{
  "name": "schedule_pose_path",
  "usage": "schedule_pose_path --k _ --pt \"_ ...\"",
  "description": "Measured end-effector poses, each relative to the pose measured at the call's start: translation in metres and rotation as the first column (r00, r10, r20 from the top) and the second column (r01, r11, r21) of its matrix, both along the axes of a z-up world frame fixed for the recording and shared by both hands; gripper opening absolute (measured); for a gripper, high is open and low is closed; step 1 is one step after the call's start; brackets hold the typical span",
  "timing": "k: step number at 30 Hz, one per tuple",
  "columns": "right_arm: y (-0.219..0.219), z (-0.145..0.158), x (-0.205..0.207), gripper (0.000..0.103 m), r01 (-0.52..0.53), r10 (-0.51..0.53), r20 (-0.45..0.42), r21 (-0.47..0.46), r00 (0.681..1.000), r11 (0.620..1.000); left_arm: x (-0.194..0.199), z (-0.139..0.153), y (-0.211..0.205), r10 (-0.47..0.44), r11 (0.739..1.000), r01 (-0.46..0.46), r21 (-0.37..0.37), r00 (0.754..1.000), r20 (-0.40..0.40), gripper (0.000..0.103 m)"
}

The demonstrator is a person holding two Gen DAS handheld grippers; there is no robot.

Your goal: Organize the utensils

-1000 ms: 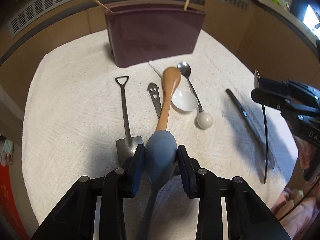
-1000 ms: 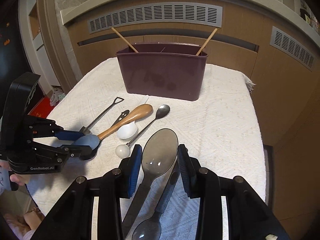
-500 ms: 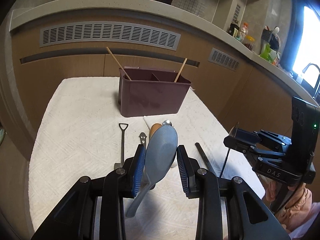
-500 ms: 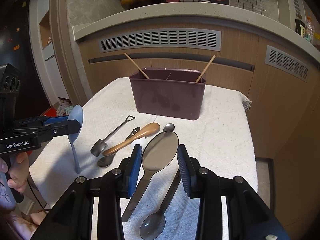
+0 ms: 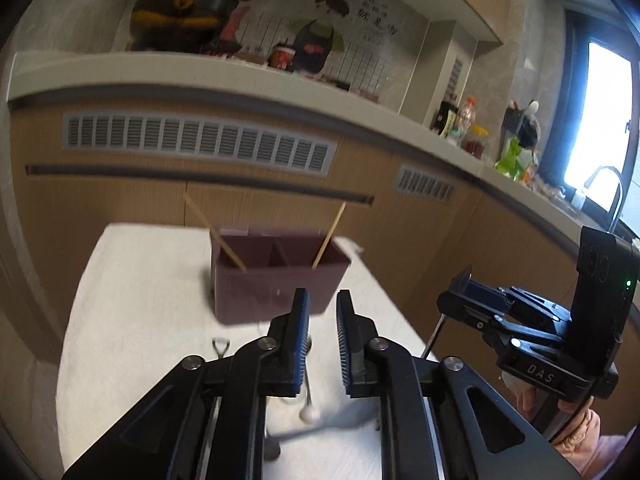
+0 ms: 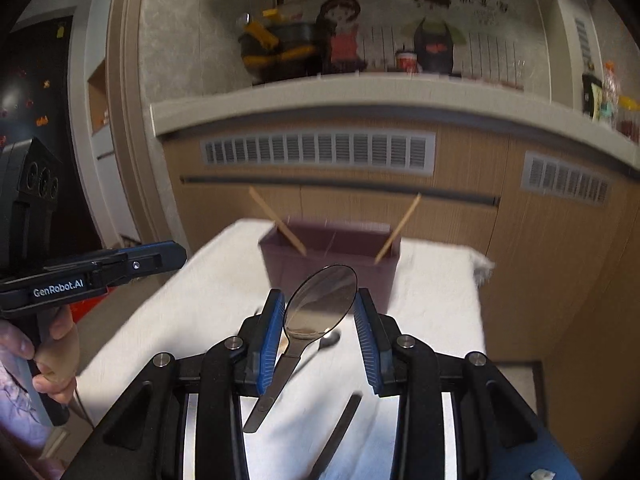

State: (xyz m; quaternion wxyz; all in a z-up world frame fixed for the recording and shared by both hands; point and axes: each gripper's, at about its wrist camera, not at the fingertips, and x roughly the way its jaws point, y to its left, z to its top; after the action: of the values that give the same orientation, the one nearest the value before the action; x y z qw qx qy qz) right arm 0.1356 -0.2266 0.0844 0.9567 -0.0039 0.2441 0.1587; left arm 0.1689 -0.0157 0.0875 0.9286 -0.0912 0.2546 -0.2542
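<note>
A maroon utensil holder (image 5: 276, 276) stands at the far end of the white-clothed table, with two wooden chopsticks (image 5: 330, 236) leaning in it; it also shows in the right wrist view (image 6: 332, 256). My left gripper (image 5: 322, 320) is raised above the table, its jaws a narrow gap apart with nothing between them. A blurred grey-blue shape (image 5: 344, 420), apparently the blue spoon, lies on the cloth below it. My right gripper (image 6: 318, 320) is shut on a large dark translucent spoon (image 6: 320, 304), held up in front of the holder.
A shovel-handled spoon (image 5: 220, 346) and a white ball-ended spoon (image 5: 309, 414) lie on the cloth. A dark utensil (image 6: 340, 420) lies below my right gripper. The table's white cloth (image 5: 132, 320) ends near wooden cabinets (image 6: 540, 260) behind and to the right.
The blue spoon has left my left gripper and dropped to the cloth. Both grippers have tilted upward and risen. The right gripper still holds its dark spoon.
</note>
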Motion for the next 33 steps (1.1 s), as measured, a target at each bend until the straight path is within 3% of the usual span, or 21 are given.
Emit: schedule_pose_path --k 3,7,9,13,19,23,24,25,27,33 --pt "-0.001 0.014 0.007 0.033 0.018 -0.017 0.037 -0.038 0.999 0.999 0.012 0.002 -0.003 -0.018 0.999 0.018 0.038 1.000 -0.008 0.013" --pt "-0.003 0.005 0.013 0.033 0.026 -0.026 0.012 -0.069 1.000 0.997 0.027 -0.024 -0.011 -0.051 0.992 0.062 0.114 0.994 -0.097 0.015" --pt "-0.007 -0.006 0.017 0.033 0.032 -0.034 -0.032 -0.068 0.999 0.997 0.038 -0.045 -0.019 -0.093 0.982 0.119 0.149 0.980 -0.176 0.019" --pt "-0.017 -0.023 0.018 0.033 0.043 -0.048 -0.087 -0.053 0.995 0.998 0.062 -0.084 -0.043 -0.120 0.953 0.191 0.235 0.951 -0.284 0.040" --pt "-0.026 -0.041 0.016 0.033 0.049 -0.055 -0.138 -0.045 0.989 0.998 0.102 -0.131 -0.074 -0.071 0.897 0.230 0.377 0.918 -0.390 0.043" --pt "-0.026 -0.047 0.017 0.033 0.050 -0.057 -0.148 -0.049 0.987 0.998 0.118 -0.151 -0.085 -0.001 0.873 0.197 0.446 0.916 -0.402 0.043" --pt "-0.026 -0.048 0.018 0.033 0.050 -0.058 -0.149 -0.053 0.987 0.997 0.119 -0.154 -0.085 0.006 0.875 0.189 0.445 0.916 -0.401 0.042" --pt "-0.025 -0.049 0.018 0.033 0.049 -0.057 -0.151 -0.056 0.987 0.997 0.119 -0.157 -0.084 0.014 0.880 0.176 0.441 0.919 -0.395 0.031" --pt "-0.024 -0.050 0.019 0.033 0.047 -0.056 -0.153 -0.058 0.987 0.997 0.114 -0.157 -0.077 0.026 0.897 0.144 0.419 0.927 -0.375 0.030" --pt "-0.022 -0.046 0.018 0.033 0.056 -0.064 -0.134 -0.064 0.989 0.996 0.062 -0.105 -0.029 0.033 0.981 0.014 0.194 0.971 -0.238 0.030"
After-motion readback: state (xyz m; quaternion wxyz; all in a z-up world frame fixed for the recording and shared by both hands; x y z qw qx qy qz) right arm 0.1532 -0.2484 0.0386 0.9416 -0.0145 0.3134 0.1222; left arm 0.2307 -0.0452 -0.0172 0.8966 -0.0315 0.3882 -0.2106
